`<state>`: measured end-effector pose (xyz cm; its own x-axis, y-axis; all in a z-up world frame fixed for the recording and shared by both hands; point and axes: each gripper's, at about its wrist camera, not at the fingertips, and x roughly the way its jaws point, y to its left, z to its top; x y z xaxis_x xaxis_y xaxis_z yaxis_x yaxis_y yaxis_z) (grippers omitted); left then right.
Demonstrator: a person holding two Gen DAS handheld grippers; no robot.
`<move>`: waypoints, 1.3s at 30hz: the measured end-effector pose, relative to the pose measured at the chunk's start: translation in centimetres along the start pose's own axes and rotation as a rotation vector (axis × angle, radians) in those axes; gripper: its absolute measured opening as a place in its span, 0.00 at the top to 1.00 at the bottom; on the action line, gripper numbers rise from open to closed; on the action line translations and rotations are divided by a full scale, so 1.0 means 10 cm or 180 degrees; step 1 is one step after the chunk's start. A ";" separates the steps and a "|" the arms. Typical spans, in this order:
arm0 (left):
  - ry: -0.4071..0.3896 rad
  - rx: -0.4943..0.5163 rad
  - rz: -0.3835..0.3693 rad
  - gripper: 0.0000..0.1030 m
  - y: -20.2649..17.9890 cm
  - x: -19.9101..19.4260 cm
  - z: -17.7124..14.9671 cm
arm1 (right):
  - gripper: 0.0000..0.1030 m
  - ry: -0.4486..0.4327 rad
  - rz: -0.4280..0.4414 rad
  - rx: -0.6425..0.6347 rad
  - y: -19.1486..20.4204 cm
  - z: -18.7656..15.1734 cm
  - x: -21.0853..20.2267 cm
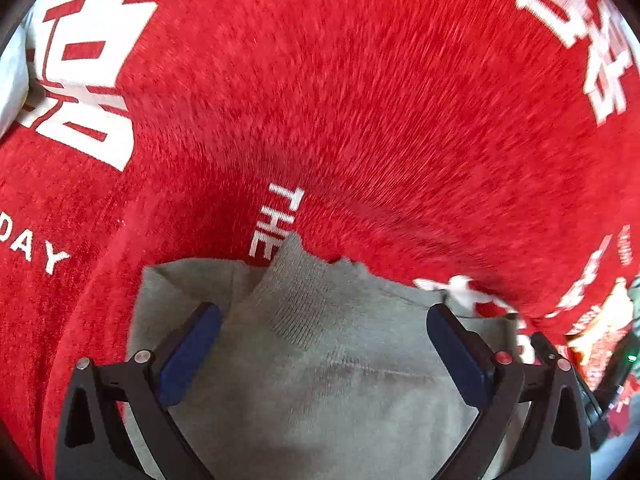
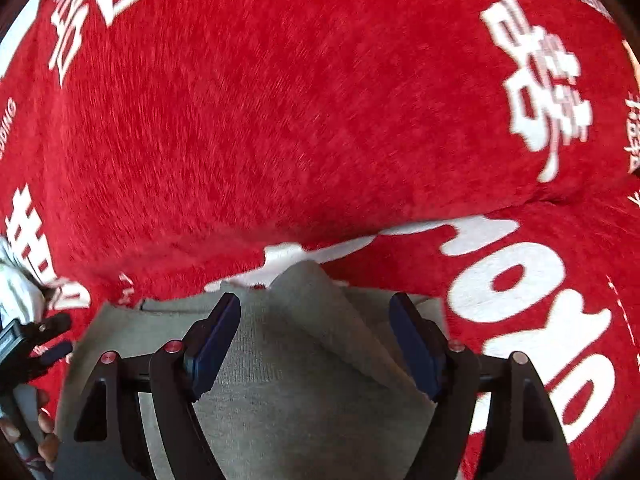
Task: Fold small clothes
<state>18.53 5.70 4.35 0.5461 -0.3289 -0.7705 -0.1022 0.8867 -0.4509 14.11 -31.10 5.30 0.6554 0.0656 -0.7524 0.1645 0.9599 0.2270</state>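
A small grey knit garment (image 1: 320, 384) lies on a red blanket, filling the lower middle of both wrist views. My left gripper (image 1: 324, 312) stands open and wide, its blue pads (image 1: 192, 344) on either side of a raised corner of the cloth without pressing it. My right gripper (image 2: 316, 300) is open too. A loose ridge of the grey garment (image 2: 280, 392) rises between its blue pads (image 2: 214, 344). The left gripper (image 2: 56, 338) also shows at the left edge of the right wrist view, beside the garment's edge.
The red plush blanket (image 1: 360, 100) with large white lettering (image 2: 532, 304) covers everything around. A fold or seam in the blanket (image 2: 520, 204) crosses the right wrist view. White fabric (image 1: 12, 80) shows at the far left. A person's fingers (image 2: 46, 446) are at the lower left.
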 end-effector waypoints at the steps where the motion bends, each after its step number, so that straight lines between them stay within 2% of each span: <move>1: -0.0039 0.0014 -0.0072 0.00 0.01 -0.06 -0.02 | 0.23 -0.0032 0.0028 0.0021 -0.02 -0.01 -0.05; 4: -0.0035 0.0266 -0.0240 0.00 -0.08 -0.16 -0.19 | 0.23 -0.0054 0.0152 -0.0195 0.07 -0.11 -0.17; 6: 0.0061 0.0561 -0.0103 0.00 -0.24 -0.07 -0.34 | 0.23 0.0119 0.0204 -0.0462 0.22 -0.21 -0.08; 8: 0.0160 0.0645 0.0049 0.00 -0.26 0.05 -0.40 | 0.23 0.0327 0.0249 -0.0557 0.28 -0.26 0.03; 10: 0.0238 0.0512 0.0289 0.00 -0.07 0.16 -0.42 | 0.23 0.0465 0.0035 -0.0579 0.22 -0.31 0.15; 11: 0.0232 0.0407 0.0283 0.00 0.06 0.16 -0.40 | 0.23 0.0513 -0.0241 -0.0550 0.12 -0.32 0.21; 12: 0.0214 0.0317 0.0164 0.00 0.16 0.11 -0.40 | 0.23 0.0543 -0.0514 -0.0459 -0.04 -0.33 0.24; 13: 0.0189 0.0262 0.0141 0.00 0.21 0.05 -0.41 | 0.23 0.0537 -0.0634 -0.0394 -0.13 -0.33 0.24; 14: 0.0145 0.0217 0.0244 0.00 0.26 -0.04 -0.42 | 0.23 0.0513 -0.0677 -0.0256 -0.28 -0.35 0.18; 15: 0.0110 0.0217 0.0277 0.00 0.29 -0.13 -0.45 | 0.23 0.0479 -0.0601 -0.0136 -0.36 -0.36 0.10; 17: 0.0050 0.0257 0.0193 0.00 0.30 -0.30 -0.56 | 0.23 0.0350 -0.0430 -0.0060 -0.39 -0.42 -0.12; 21: -0.0080 0.0513 0.0268 0.00 0.20 -0.58 -0.93 | 0.21 0.0014 -0.0174 -0.0359 -0.06 -0.68 -0.60; 23: -0.0156 0.0556 0.0300 0.00 0.23 -0.75 -1.15 | 0.19 -0.0054 -0.0027 -0.0557 0.13 -0.88 -0.76; 25: -0.0183 0.0457 0.0314 0.00 0.37 -0.84 -1.31 | 0.19 -0.0009 -0.0006 -0.0733 0.26 -1.07 -0.78; 28: -0.0071 0.0084 0.0166 0.00 0.71 -0.90 -1.48 | 0.19 0.0336 -0.0159 -0.0797 0.24 -1.37 -0.57; 29: -0.0066 -0.0019 0.0011 0.00 0.82 -0.92 -1.53 | 0.19 0.0331 -0.0161 -0.0758 0.21 -1.40 -0.56; 30: -0.0157 -0.0016 -0.0090 0.00 0.86 -0.99 -1.57 | 0.18 0.0186 -0.0167 -0.0744 0.20 -1.44 -0.63; 31: -0.0179 -0.0037 -0.0131 0.00 0.88 -1.04 -1.58 | 0.17 0.0180 -0.0190 -0.0740 0.22 -1.44 -0.64; 34: -0.0107 -0.0167 -0.0469 0.00 0.92 -1.04 -1.59 | 0.14 0.0165 -0.0230 -0.0777 0.31 -1.50 -0.66; 36: -0.0064 -0.0285 -0.0880 0.00 0.98 -0.96 -1.57 | 0.09 0.0172 -0.0253 -0.0847 0.38 -1.55 -0.67; 39: -0.0114 -0.0350 -0.1036 0.00 1.00 -0.92 -1.52 | 0.07 0.0147 -0.0308 -0.0901 0.44 -1.61 -0.69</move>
<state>-0.12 12.63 0.08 0.5935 -0.5753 -0.5628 -0.0059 0.6962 -0.7179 -1.52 -22.97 1.53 0.6115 -0.0237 -0.7909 0.0082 0.9997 -0.0236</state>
